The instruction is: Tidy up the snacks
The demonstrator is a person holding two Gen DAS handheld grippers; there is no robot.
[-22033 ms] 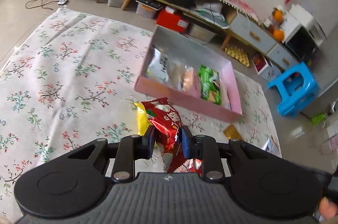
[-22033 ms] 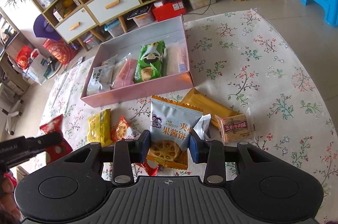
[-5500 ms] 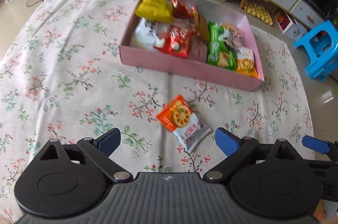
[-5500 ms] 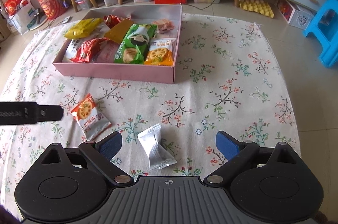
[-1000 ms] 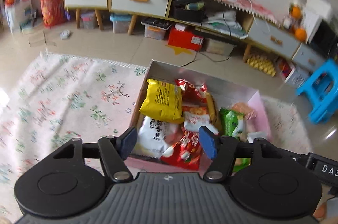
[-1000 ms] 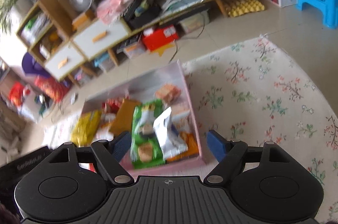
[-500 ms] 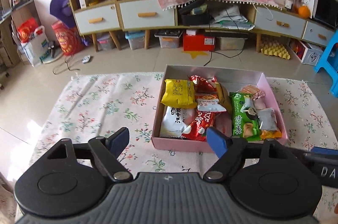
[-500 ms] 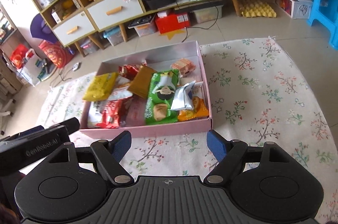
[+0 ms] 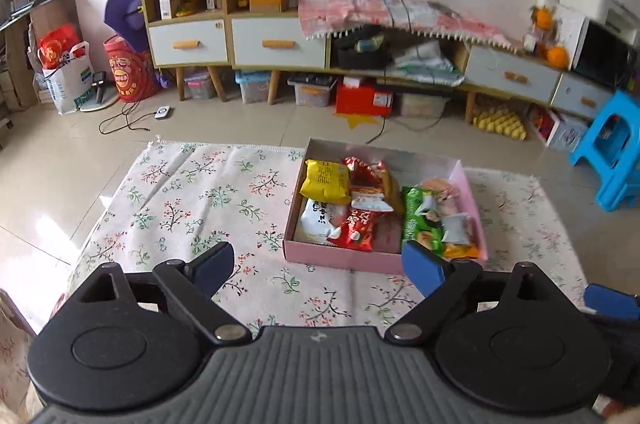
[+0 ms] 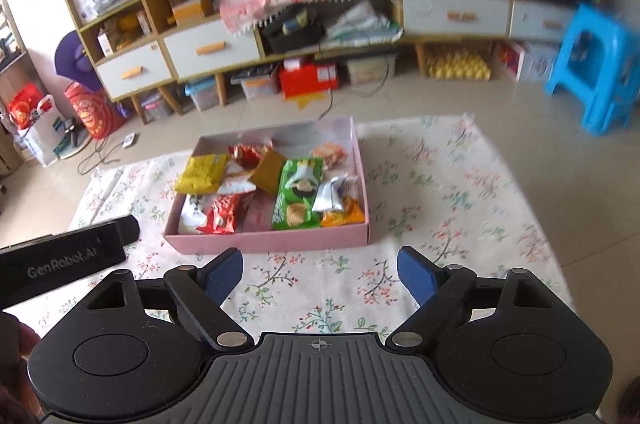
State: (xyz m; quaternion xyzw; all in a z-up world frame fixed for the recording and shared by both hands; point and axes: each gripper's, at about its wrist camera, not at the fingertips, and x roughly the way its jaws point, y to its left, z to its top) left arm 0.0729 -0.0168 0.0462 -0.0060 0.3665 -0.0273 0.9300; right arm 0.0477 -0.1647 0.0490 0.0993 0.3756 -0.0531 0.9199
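Note:
A pink box [image 9: 340,258] [image 10: 272,244] sits on a floral cloth [image 9: 200,199] [image 10: 440,207] and holds several snack packs: a yellow pack [image 9: 325,177] [image 10: 202,173], a red pack [image 9: 356,228], a green pack [image 9: 420,224] [image 10: 298,193] and a silver pack [image 10: 330,197]. My left gripper [image 9: 318,270] is open and empty, held back above the cloth in front of the box. My right gripper [image 10: 320,274] is open and empty, also in front of the box. The left gripper's body [image 10: 60,260] shows at the left of the right wrist view.
Low cabinets with drawers [image 9: 276,41] and storage bins stand behind the cloth. A blue stool [image 9: 612,155] [image 10: 592,67] stands at the right on the tiled floor. Red bags [image 9: 128,71] and a cable lie at the far left.
Both grippers have pulled back and up from the box, so the box looks smaller and farther. Both stay open and empty.

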